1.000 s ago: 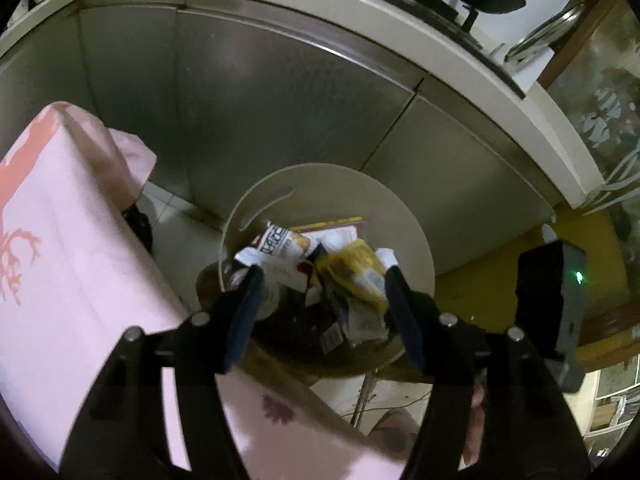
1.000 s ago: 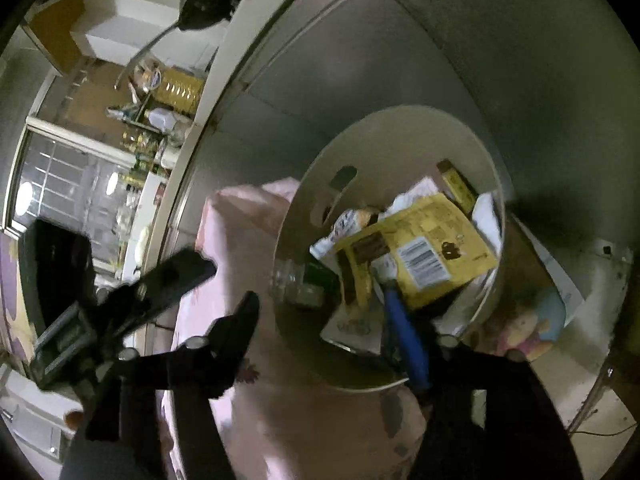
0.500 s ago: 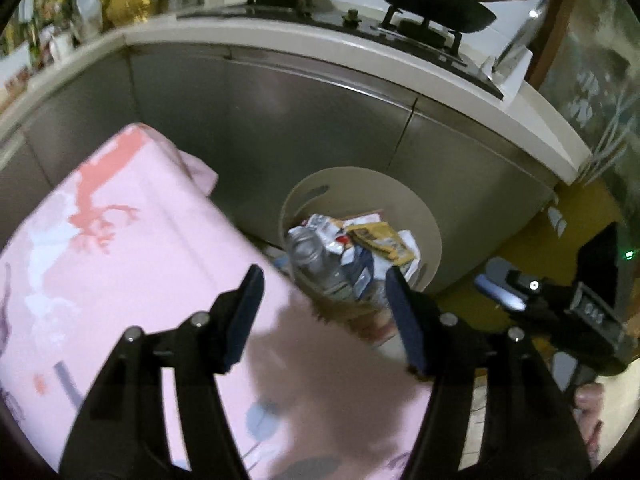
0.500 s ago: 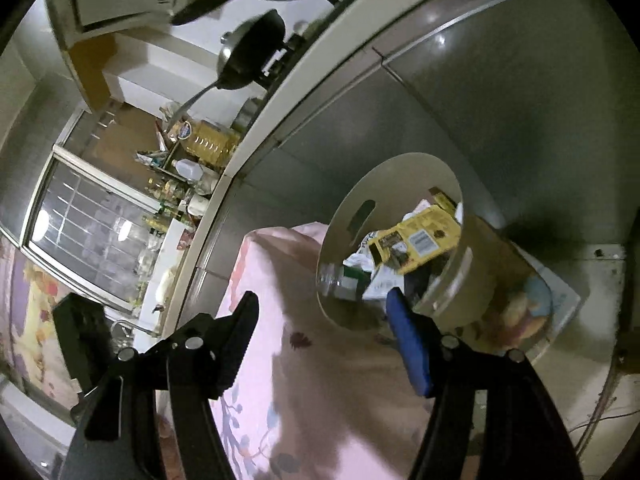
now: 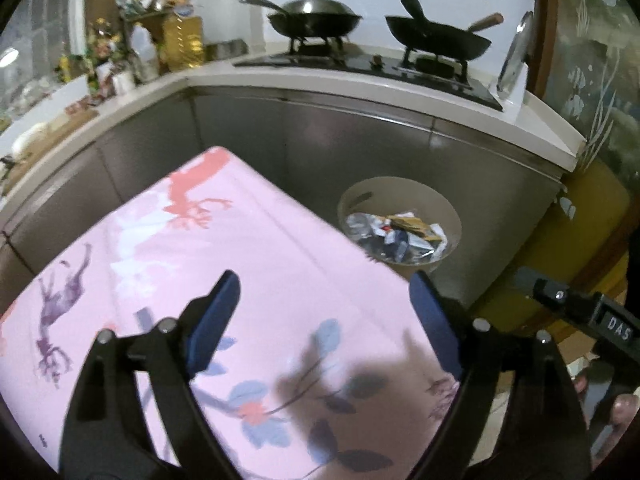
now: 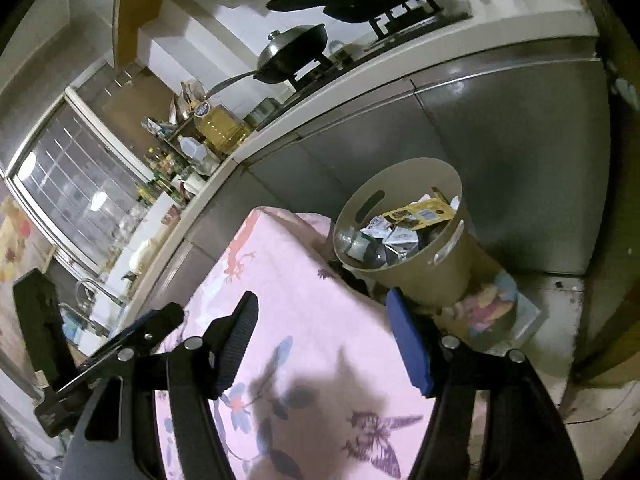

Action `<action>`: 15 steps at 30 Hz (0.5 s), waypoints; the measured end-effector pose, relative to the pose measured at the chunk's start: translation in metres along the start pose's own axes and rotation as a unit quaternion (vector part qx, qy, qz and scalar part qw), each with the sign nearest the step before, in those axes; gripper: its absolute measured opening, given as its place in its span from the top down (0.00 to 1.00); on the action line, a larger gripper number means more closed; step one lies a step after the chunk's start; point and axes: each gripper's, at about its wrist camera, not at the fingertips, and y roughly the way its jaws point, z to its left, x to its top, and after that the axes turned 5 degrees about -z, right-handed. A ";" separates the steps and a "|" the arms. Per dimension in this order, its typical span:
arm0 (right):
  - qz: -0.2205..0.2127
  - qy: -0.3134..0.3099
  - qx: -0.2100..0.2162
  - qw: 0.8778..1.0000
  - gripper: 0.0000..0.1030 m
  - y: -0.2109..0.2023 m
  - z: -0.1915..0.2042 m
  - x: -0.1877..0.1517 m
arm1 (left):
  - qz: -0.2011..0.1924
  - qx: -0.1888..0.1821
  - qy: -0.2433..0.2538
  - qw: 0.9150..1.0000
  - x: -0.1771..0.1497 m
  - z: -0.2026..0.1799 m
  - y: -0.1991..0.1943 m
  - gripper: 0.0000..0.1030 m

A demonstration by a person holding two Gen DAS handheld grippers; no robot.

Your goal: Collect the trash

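Note:
A round beige trash bin stands on the floor beside the pink table, filled with wrappers, a yellow packet and a clear bottle. My left gripper hangs over the pink floral tablecloth, its jaws opening with nothing between them. My right gripper is also above the cloth, open and empty. The bin lies ahead and to the right of both grippers, well apart from them.
Steel cabinet fronts under a white counter run behind the bin. Two woks sit on the stove, bottles crowd the counter corner. A yellow object stands right of the bin. The other gripper shows at the right edge.
Both grippers have pulled back and up from the bin to over the pink table. The left jaws have widened. The bin now looks smaller and farther off.

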 end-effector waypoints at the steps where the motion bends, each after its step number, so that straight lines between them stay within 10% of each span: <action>1: 0.000 -0.004 -0.004 1.000 0.37 -0.003 0.005 -0.004 | -0.007 0.006 -0.001 1.000 -0.004 0.004 -0.007 0.15; 15: -0.019 -0.078 -0.022 0.996 0.31 -0.034 0.082 -0.034 | -0.061 0.078 -0.043 0.994 -0.045 0.066 -0.089 0.06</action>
